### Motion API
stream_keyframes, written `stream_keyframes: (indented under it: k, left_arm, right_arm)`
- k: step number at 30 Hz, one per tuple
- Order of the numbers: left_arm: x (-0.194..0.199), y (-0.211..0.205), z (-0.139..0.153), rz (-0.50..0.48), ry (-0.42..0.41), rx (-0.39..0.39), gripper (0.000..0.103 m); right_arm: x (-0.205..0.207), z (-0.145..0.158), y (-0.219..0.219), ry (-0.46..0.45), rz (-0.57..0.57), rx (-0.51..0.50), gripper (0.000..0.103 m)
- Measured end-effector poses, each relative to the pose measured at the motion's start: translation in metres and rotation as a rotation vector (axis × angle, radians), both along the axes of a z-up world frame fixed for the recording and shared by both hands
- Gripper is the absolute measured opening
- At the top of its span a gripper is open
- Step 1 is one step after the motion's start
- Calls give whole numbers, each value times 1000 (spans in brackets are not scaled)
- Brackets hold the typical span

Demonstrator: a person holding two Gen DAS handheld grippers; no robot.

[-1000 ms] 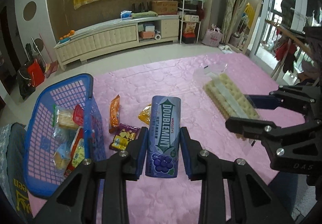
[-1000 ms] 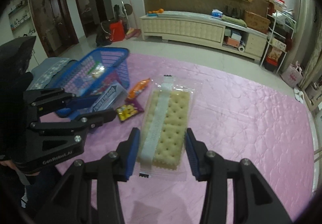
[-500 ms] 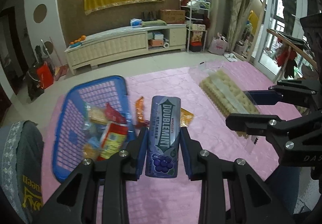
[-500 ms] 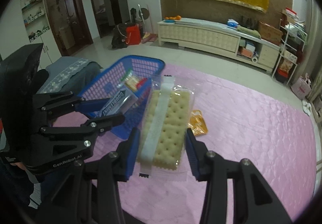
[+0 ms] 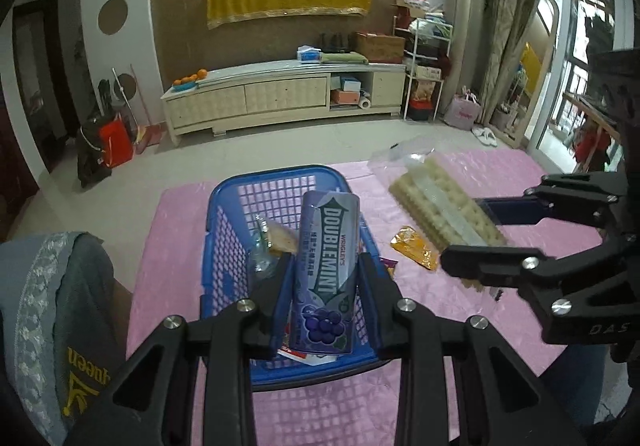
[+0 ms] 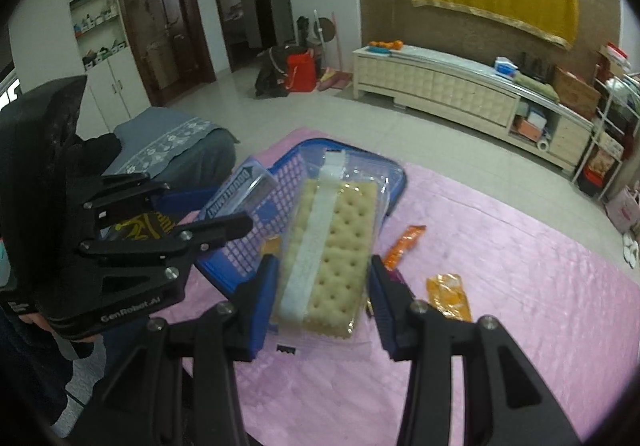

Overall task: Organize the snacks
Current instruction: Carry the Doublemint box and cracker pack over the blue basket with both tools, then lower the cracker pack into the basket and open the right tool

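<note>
**Both grippers carry snacks over the blue basket**

Now the left gripper [image 5: 324,290] is clamped on a purple gum pack [image 5: 326,274], its blue pads pressing both long sides. In the left wrist view the pack sits at centre frame with its long axis running from the lower centre up and away, tilted slightly left, the grape picture at the near end. It hangs over the blue basket [image 5: 224,230], inside the basket's rim, above wrapped snacks [image 5: 276,242] lying in the far half. The basket's near rim crosses the lower centre of the frame and its far rim reaches the far edge of the pink mat [image 5: 172,230].

The right gripper [image 6: 322,294] is closed on a clear cracker packet [image 6: 332,258], pads on its two long edges. In the right wrist view the packet's long axis runs from lower centre up and away, with a white strip along its left half and the loose sealed end pointing away. Its far end overlaps the basket's right corner; its near end is over open mat.

Right of the basket, an orange sachet [image 6: 448,296] and a longer orange wrapper [image 6: 404,246] lie on the mat; the wide stretch of mat beyond them toward the right of the frame is bare. A grey cushioned seat [image 5: 60,310] stands close along the basket's left side. The two grippers are close together, side by side.
</note>
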State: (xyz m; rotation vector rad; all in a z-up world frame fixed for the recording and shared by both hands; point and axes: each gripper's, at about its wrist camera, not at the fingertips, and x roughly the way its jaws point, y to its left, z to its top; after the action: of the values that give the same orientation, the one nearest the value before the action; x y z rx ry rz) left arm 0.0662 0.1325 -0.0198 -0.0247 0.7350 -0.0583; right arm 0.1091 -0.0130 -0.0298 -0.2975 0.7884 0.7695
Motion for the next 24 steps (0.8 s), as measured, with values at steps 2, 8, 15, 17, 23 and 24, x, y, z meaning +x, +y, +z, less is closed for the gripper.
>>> stream_keyframes:
  k: [2,8,15,17,23,24]
  left_arm:
    - [-1,8,-4,13,3,-11,29]
    - [-1,27,-20,41,28,-29,30]
    - [3,45,-35,53,50,-42,30]
    - [5,49,-38,55,57,-48,30]
    - [16,56,-47,62,68,-56,30]
    - [18,57,-47,63,69,-63,30]
  right_arm:
    - [3,-6,8,13,11,-10,49]
    - [13,-28,28,60,15,-40,49]
    - [26,-44,48,96,0,-78,49]
    - [31,-49,54,117,-9,-85,49]
    - [47,-69,68,158,-39,-126,49]
    - [49,-72,70,165,-43,-131,49]
